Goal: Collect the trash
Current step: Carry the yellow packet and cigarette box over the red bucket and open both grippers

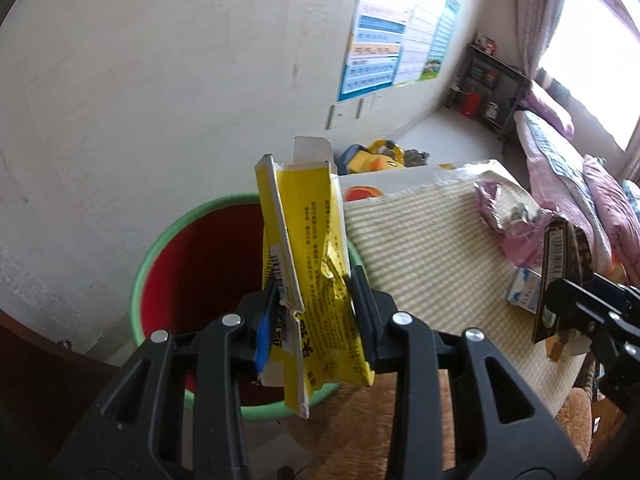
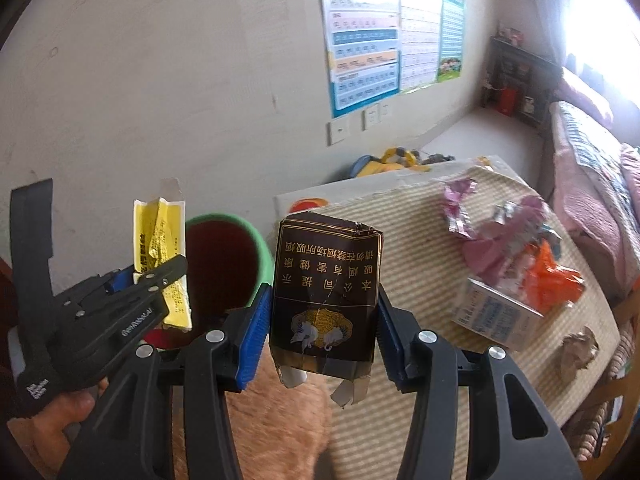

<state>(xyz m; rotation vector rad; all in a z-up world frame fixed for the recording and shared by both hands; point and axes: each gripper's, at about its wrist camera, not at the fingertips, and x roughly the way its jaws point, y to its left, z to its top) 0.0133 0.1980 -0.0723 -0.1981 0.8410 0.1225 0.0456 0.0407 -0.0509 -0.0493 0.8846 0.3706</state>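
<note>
My left gripper [image 1: 316,316] is shut on a crushed yellow carton [image 1: 308,248] and holds it above the near rim of the trash bin [image 1: 140,280], which is red inside with a green rim. The carton [image 2: 160,240], the left gripper [image 2: 160,276] and the bin [image 2: 262,256] also show in the right wrist view. My right gripper [image 2: 320,316] is shut on a flattened dark brown cigarette pack [image 2: 326,284], held over the mat to the right of the bin. The pack [image 1: 560,276] also shows at the right of the left wrist view.
A striped mat [image 2: 420,300] carries more trash: pink foil wrappers [image 2: 496,236], an orange wrapper [image 2: 552,276], a small white and blue carton [image 2: 492,316] and a crumpled brown paper [image 2: 576,352]. A white wall is behind the bin. Toys, a shelf and a bed lie beyond.
</note>
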